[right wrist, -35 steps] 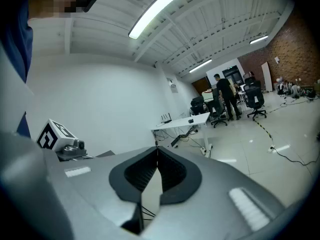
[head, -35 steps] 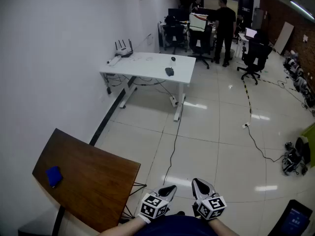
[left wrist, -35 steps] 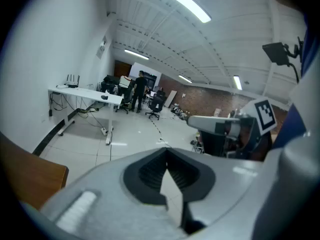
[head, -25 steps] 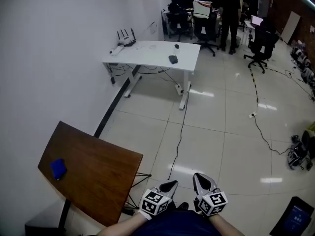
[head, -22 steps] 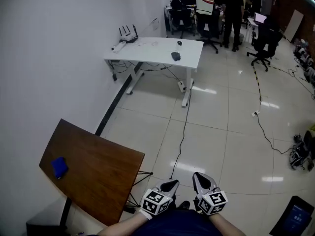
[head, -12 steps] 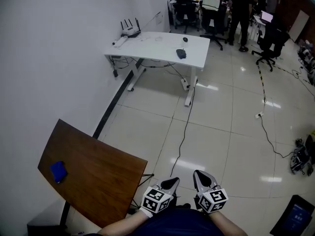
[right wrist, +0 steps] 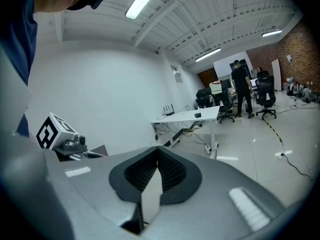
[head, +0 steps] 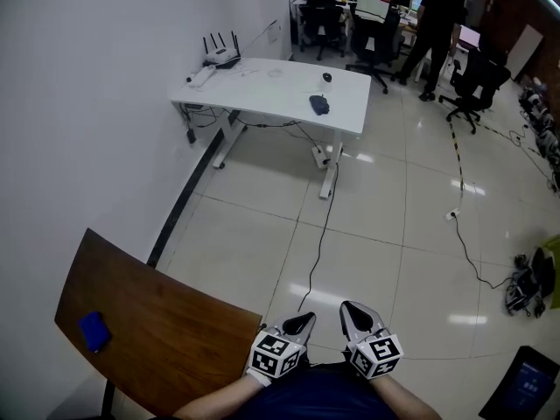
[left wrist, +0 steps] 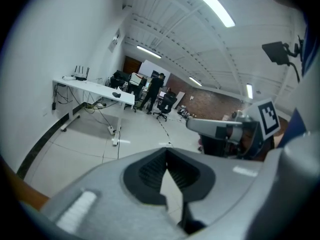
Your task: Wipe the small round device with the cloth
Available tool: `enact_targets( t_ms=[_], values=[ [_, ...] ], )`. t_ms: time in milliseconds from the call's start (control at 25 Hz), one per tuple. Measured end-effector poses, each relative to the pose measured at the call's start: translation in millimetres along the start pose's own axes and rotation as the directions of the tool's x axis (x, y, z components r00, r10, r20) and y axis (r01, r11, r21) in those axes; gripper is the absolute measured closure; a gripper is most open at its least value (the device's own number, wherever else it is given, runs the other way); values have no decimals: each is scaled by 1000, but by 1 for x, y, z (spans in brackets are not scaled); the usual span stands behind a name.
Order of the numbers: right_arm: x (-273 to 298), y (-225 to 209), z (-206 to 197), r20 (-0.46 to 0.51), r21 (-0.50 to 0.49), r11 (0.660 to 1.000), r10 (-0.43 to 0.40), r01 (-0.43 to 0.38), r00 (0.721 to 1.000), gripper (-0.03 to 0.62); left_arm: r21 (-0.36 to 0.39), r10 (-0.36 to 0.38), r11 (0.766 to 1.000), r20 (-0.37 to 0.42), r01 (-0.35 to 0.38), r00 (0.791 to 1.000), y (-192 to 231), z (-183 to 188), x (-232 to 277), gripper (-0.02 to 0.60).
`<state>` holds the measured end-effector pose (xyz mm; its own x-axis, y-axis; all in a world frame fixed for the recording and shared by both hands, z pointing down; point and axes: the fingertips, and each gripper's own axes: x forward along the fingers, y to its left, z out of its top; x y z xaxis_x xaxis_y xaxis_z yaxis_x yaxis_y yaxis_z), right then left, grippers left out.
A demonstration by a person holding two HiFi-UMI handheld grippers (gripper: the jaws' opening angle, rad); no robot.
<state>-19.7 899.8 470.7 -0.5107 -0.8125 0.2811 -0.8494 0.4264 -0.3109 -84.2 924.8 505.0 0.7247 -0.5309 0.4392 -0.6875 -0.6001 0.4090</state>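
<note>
We hold both grippers low and near, right in front of our body, side by side over the tiled floor. The left gripper has its jaws closed tight, pads meeting, w/ nothing btwn them. Same for the right gripper: jaws pressed together, empty. Each one shows in the other's view, marker cube and all, so they're just beside each other but not touching.

The small round device is far off, on the white desk against the left wall, toward the desk's right side. A dark item lies just nearer than it on the same top; we can't tell what it is. A router w/ antennas sits at the desk's far-left corner.

The blue cloth lies near-left on the brown table, close to that table's left edge and well apart from both grippers. The table's right corner comes up just left of the left gripper.

A cable runs over the floor from the desk toward us. Far right, beyond the desk, a person stands among office chairs and more desks.
</note>
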Motion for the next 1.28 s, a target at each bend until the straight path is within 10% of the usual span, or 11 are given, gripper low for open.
enact_targets(
  t_ms=[1280],
  values=[
    [129, -136, 81, -15, -7, 990, 144, -144, 990, 582, -35, 169, 985, 68, -167, 983, 71, 117, 134, 580]
  ],
)
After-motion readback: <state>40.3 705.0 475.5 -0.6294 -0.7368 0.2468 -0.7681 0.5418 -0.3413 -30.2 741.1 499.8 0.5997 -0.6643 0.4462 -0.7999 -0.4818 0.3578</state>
